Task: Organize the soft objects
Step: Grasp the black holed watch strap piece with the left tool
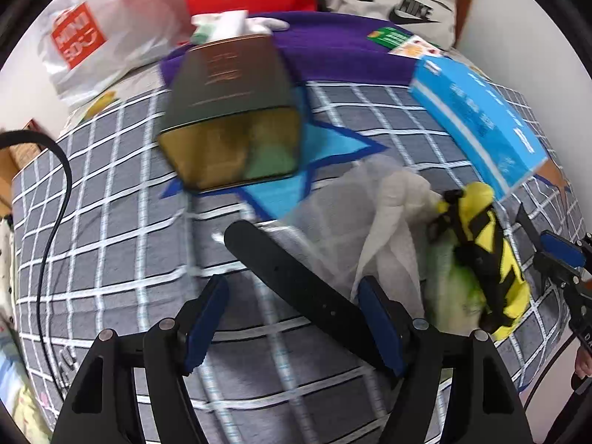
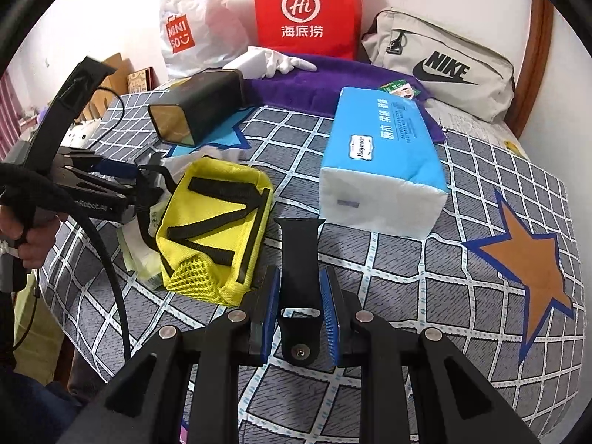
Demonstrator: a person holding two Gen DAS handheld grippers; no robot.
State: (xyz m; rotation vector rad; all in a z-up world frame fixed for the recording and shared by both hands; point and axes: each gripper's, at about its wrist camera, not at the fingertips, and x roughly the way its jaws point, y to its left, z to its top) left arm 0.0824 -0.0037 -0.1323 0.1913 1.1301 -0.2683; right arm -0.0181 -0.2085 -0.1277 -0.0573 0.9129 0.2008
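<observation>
Right gripper (image 2: 300, 309) clamps black strap (image 2: 299, 255) (Nike bag (image 2: 440, 70) behind).

A grey checked bedspread (image 2: 407, 259) with white grid lines covers the bed, printed with an orange star (image 2: 532, 270) and a blue star (image 1: 333, 151). At the bedspread's far edge, against the wall, stand a red paper bag (image 2: 303, 11) with white lettering and a white Miniso plastic bag (image 2: 192, 33). A dark rectangular tin (image 2: 199, 109) lies on its side on the bedspread, its open end gold inside.
</observation>
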